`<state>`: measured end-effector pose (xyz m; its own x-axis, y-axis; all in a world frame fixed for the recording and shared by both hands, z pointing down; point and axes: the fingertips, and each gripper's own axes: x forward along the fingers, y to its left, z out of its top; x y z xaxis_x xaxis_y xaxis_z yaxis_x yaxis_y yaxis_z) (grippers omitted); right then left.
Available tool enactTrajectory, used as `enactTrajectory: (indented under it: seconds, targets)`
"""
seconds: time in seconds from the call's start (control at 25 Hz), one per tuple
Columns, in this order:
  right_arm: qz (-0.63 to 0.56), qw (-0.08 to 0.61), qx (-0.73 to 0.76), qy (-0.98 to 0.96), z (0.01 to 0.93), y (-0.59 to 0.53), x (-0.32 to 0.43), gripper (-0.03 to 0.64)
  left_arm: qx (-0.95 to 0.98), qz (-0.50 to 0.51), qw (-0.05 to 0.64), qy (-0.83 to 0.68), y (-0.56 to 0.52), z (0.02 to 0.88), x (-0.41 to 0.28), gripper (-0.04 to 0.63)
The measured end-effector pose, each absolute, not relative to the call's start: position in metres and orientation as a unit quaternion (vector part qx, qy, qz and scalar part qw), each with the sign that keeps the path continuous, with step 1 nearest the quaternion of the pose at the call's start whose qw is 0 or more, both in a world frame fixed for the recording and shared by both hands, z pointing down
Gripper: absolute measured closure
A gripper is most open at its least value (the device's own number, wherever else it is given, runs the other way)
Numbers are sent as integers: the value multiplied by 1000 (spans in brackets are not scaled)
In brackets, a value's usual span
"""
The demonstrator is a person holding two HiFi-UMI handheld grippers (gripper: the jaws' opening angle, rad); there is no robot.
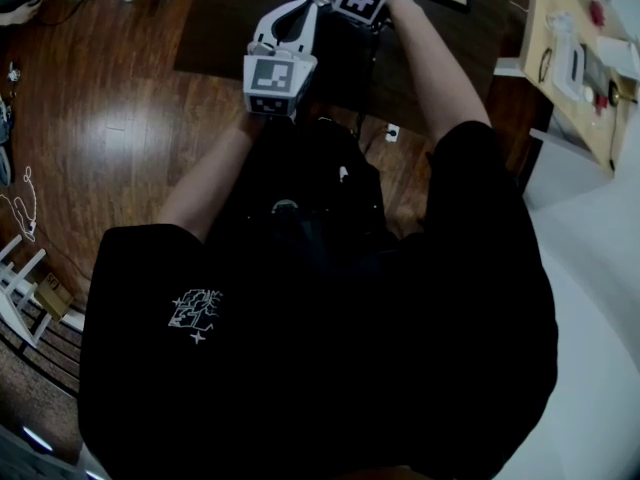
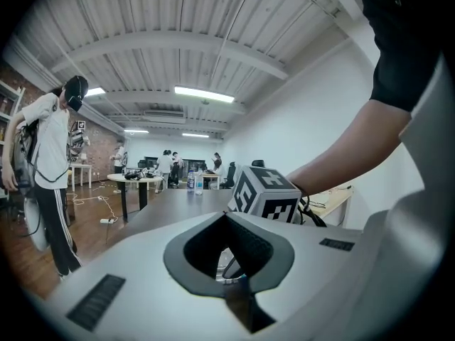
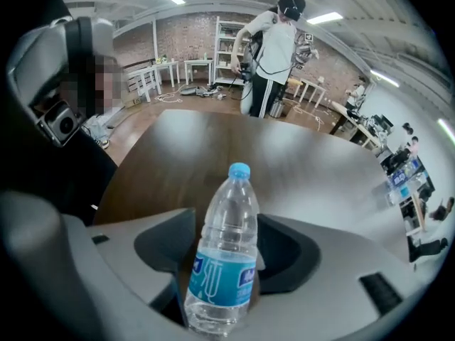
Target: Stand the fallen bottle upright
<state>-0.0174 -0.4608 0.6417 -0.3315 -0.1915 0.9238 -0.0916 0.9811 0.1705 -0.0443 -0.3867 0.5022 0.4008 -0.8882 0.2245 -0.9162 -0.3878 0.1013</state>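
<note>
Right gripper view puts the bottle (image 3: 222, 275) between the wide-open jaws of your right gripper (image 3: 226, 226), neither jaw pressing on it. It looks to be lying on the dark surface (image 3: 213, 141), blue cap (image 3: 239, 170) pointing away from you. Settle lower, centre the jaws on the labelled body rather than the neck, and close gently, as thin plastic buckles. Then swing the cap upward and seat the base flat before letting go. Hold your left gripper (image 2: 234, 279), jaws together on nothing, clear.
</note>
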Motion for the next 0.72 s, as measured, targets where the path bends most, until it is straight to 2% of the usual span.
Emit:
enactTrajectory:
  seconds: [0.28,0.44,0.6,0.72]
  targets:
    - [-43,578,96,-809,655,-466,-18,319,830,65,106,-543,-389,506,-44,595]
    - [-25,557,110,-823,645,-466,-15,331,832,64,103,-541,-393,503,-43,595]
    - [11,503,149,-851,622,-469,-8,337,834,63,105,-539,-389,494,-41,595]
    - [45,421,183,-888,599,-473,-11,341,836,60,97,-537,-388,489,-39,595]
